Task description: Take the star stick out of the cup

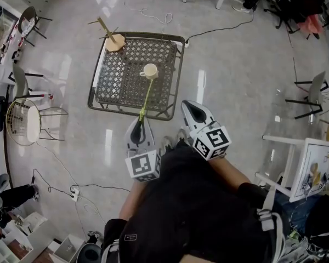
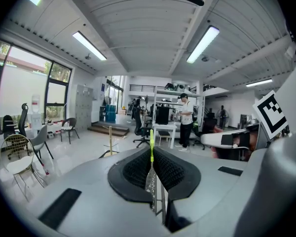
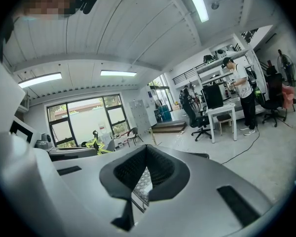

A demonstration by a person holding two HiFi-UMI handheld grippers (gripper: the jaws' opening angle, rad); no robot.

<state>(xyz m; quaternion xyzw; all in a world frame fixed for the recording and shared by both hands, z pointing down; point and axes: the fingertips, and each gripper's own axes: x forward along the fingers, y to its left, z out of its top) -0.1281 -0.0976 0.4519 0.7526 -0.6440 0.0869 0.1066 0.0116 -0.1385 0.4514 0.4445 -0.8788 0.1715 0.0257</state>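
**Head view, from above.** A lattice table (image 1: 118,81) carries a cup (image 1: 149,70) right of its middle and a wooden stand (image 1: 114,41) at its far left corner. The left gripper (image 1: 140,123) hangs over the table's near edge. The right gripper (image 1: 189,106) is just beside it, off the near right corner, and the two do not touch. From the left gripper's tip the green stick (image 1: 147,95) runs up the picture to the cup's near rim (from this angle we cannot tell whether its end touches the cup).

**Left gripper view.** The left gripper's (image 2: 151,150) fingers pinch the stick between the black pads (image 2: 133,169). We see the stick rise upright above them, its plain upper end showing against the room behind. The table's lattice shows through the slit below the pads.

**Right gripper view.** The right gripper's (image 3: 145,151) fingers are pressed together, with nothing between them. Low at the left of this view we find the star (image 3: 95,144), outlined in yellow-green.
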